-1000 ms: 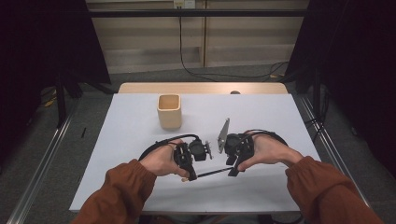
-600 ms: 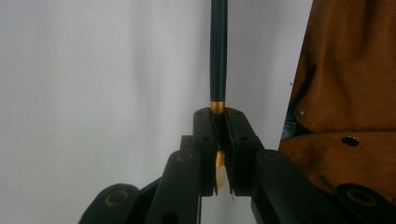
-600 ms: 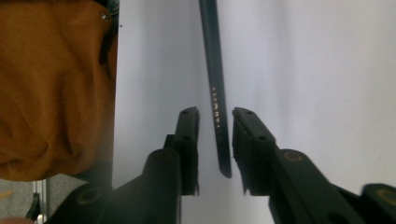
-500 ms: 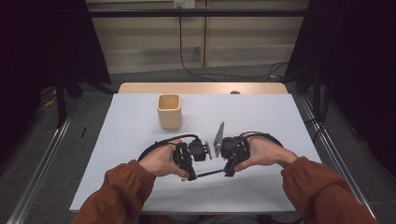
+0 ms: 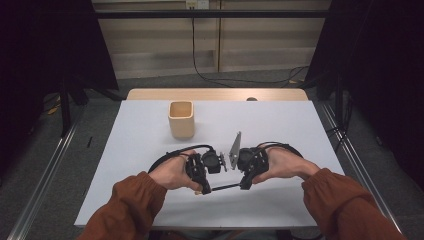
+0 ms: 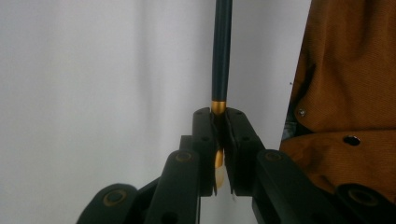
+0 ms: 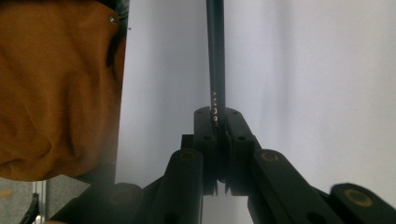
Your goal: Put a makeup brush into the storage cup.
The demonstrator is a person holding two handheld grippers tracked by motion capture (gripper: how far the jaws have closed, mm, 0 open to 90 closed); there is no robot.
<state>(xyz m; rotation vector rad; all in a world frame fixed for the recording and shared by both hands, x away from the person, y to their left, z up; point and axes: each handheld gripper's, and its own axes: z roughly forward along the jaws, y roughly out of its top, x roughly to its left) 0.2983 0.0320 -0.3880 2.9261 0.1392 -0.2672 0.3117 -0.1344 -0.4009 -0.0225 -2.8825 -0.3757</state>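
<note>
Now we pinch a dark pen (image 5: pixel 225 188) at both ends, low over the white table (image 5: pixel 300 130): left gripper (image 5: pixel 206 189) clamps its gold-banded end, right gripper (image 5: pixel 243 185) (its jaws have just been closing) the lettered end.

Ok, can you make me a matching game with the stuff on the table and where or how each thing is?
Things:
1. cup
2. pen
3. left gripper
4. table

Places or states:
A. shut on the pen's gold-banded end
B. stands alone, far side
C. white top
D. held level between both grippers

Pairs: 1-B, 2-D, 3-A, 4-C
</note>
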